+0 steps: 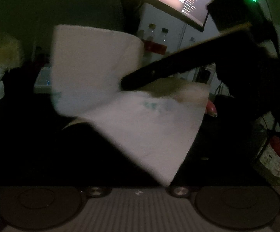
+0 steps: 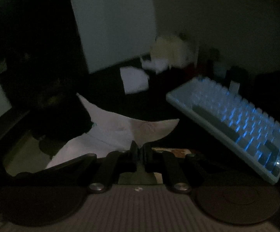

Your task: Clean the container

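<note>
White, soft paper tissue (image 2: pixel 120 133) lies left of the backlit pale-blue keyboard (image 2: pixel 234 119); our right gripper (image 2: pixel 139 150) pinches its corner. Left gripper's state we cannot tell. No container shows clearly, so wiping seems still ahead.

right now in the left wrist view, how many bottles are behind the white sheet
2: a pale-capped bottle and a dark-capped bottle side by side below the monitor. A blurred shape left of them may be a third; the white sheet could hide more.
</note>
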A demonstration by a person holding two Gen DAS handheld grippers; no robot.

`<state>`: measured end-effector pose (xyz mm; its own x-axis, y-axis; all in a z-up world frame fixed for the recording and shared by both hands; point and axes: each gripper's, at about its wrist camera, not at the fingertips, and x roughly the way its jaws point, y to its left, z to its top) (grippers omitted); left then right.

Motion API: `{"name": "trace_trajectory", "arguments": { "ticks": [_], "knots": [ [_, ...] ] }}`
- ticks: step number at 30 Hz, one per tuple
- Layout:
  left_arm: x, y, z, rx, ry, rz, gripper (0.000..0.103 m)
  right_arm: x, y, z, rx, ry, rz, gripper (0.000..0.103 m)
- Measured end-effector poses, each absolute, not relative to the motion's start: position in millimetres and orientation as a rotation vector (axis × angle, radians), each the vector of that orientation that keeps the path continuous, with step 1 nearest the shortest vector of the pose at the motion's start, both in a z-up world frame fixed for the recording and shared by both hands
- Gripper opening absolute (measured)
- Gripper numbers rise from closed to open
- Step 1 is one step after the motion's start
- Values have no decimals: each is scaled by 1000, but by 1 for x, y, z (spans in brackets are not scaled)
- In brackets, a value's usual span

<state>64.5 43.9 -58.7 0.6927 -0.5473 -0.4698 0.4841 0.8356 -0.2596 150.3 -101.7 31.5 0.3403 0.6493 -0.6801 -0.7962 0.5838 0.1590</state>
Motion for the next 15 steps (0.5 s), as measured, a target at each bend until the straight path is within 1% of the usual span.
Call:
{"name": "trace_trajectory", "arguments": {
  "ticks": [2,4,5,6,7,8,9,11,15],
  "knots": [
    [65,44,-59,-122,561,-576,31,158,-99,36,-263,830,925,13],
    [65,45,-59,-128,560,-574,31,159,-96,38,-312,854,905,25],
    [66,45,-59,-130,558,-574,31,162,-93,39,-337,866,895,29],
    [65,45,-60,-130,555,-576,31,161,-90,40,-365,868,877,38],
    [65,45,-60,-128,553,-576,31,159,-89,40,-397,856,852,57],
    [65,45,-60,-125,550,-575,31,155,-86,40,-435,828,816,66],
    [65,44,-60,-120,548,-575,31,150,-84,39,-463,791,786,80],
    [66,42,-60,-113,547,-574,31,140,-84,35,-474,729,785,81],
    [65,44,-61,-124,547,-574,31,132,-102,37,-247,678,865,81]
  ]
}}
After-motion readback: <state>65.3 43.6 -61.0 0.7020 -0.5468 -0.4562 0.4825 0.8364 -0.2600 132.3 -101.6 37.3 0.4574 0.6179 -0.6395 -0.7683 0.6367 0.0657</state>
